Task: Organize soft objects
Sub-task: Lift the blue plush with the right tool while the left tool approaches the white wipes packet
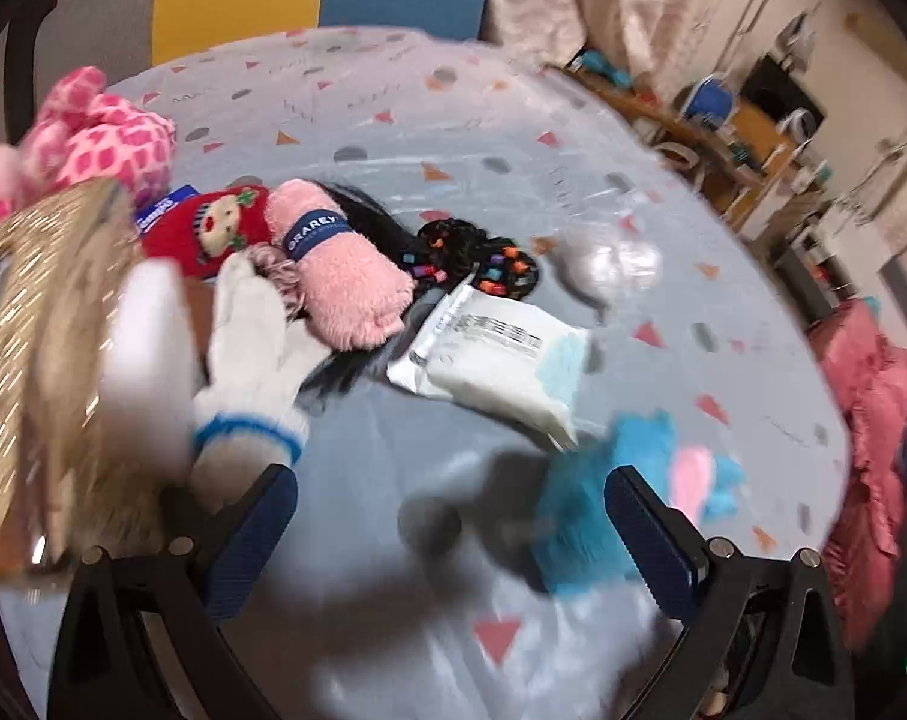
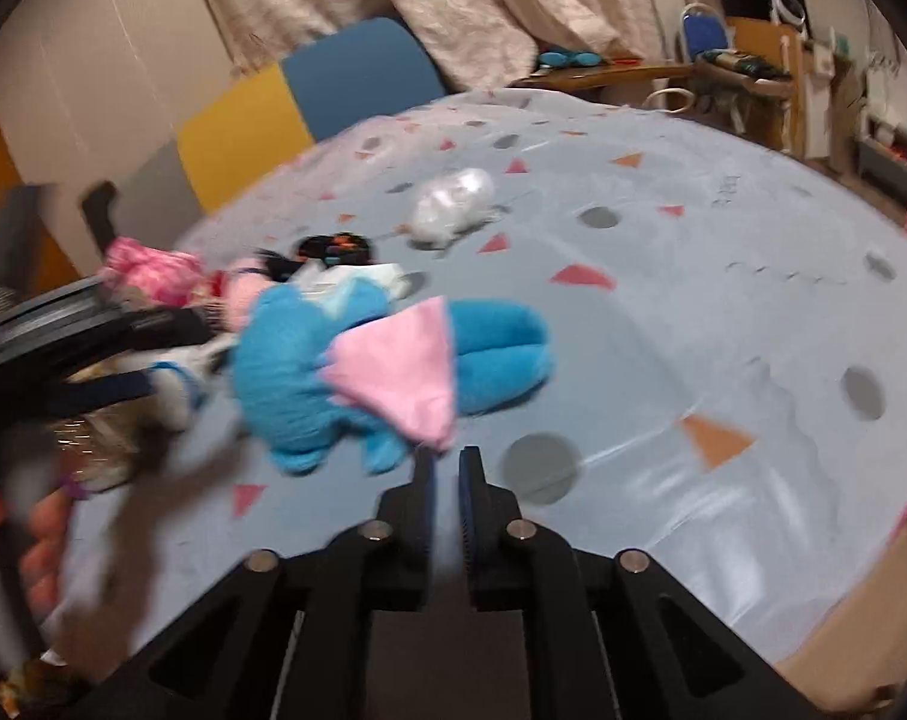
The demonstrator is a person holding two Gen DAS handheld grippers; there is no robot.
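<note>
My right gripper (image 2: 447, 468) is pinched together on the pink corner of the blue plush toy with pink fin (image 2: 357, 372), which lies just ahead, long axis crosswise. My left gripper (image 1: 453, 516) gapes empty, toy at its right finger.

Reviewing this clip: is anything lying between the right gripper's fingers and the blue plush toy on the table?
Nothing visible does. In the right wrist view the right gripper is nearly shut just below the blue plush toy, close to its pink flap; whether the fingers pinch it is unclear. The other soft things lie beyond the toy on the patterned tablecloth.
</note>
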